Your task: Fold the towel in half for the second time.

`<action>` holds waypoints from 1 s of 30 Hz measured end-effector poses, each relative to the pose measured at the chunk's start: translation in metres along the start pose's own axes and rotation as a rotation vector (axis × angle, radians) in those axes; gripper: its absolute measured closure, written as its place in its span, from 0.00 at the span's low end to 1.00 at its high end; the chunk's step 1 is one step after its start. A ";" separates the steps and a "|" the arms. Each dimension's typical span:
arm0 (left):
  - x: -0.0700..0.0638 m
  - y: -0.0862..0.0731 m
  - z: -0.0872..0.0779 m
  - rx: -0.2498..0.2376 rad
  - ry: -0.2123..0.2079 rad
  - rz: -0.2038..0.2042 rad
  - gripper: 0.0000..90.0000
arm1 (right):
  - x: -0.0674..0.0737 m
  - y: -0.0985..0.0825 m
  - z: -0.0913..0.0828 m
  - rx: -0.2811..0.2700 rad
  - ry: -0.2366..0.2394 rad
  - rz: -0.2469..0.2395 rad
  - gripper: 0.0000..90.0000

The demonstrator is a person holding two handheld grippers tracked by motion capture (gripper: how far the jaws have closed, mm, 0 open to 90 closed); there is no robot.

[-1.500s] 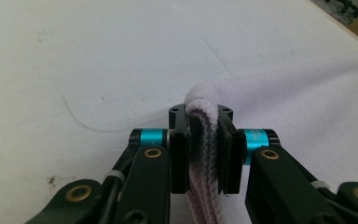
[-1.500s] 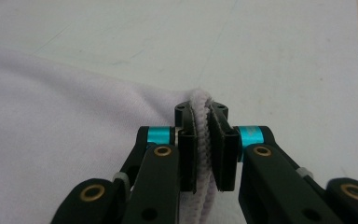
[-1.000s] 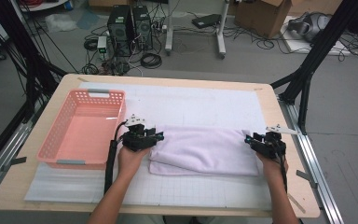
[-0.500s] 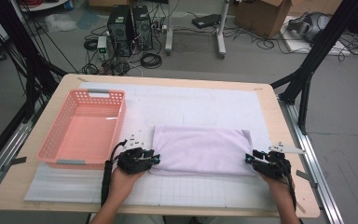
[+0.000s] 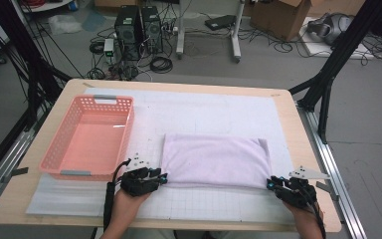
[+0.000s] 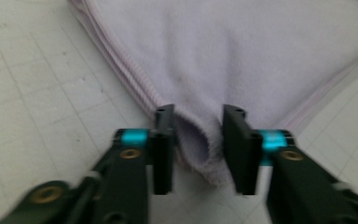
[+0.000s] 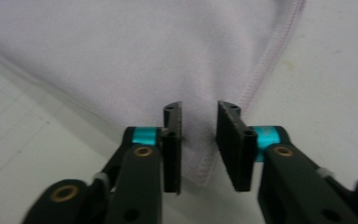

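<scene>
Between my two pairs of tongs lies the folded lilac towel (image 5: 214, 159), flat on the gridded mat (image 5: 204, 201) that covers the worktop (image 5: 288, 107). My left tongs (image 5: 161, 177) have just been closing and now pinch its near left corner, the cloth bunched up between the jaws in the left gripper view (image 6: 198, 116). My right tongs (image 5: 270, 183) have just been closing too and nip the near right corner, stitched hem and all (image 7: 199, 109).

I judge the bite shallow on both sides: little more than the corner tips sits between the jaws. If I lift or pull briskly, a corner may slide out and the towel drop slack on that side. The left corner shows several layers; should I have caught only the upper ones, the fold would open as I raise it. Uneven pulling from my two hands would skew the edge. To the left of my left tongs, the pink basket (image 5: 74, 173) stands close enough for a swung elbow to nudge.
</scene>
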State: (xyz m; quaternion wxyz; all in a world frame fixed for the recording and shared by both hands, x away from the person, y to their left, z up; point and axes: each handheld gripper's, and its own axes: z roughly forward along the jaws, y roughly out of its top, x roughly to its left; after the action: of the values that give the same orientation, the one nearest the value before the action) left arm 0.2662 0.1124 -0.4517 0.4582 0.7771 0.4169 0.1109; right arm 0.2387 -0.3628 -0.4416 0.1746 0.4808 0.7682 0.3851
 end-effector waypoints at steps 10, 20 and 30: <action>-0.002 -0.010 -0.013 -0.010 0.015 -0.012 0.93 | -0.005 -0.002 -0.005 0.029 -0.034 0.001 0.96; -0.001 -0.007 -0.013 -0.107 0.003 0.002 0.51 | -0.002 0.001 -0.015 -0.146 -0.030 -0.035 0.66; 0.001 -0.004 -0.015 -0.165 -0.027 0.002 0.36 | 0.004 0.003 -0.007 -0.141 0.001 -0.043 0.52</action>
State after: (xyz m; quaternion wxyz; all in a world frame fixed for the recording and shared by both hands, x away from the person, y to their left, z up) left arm 0.2566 0.1231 -0.4465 0.5264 0.7385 0.3992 0.1347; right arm 0.2341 -0.3614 -0.4342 0.2159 0.4504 0.7494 0.4346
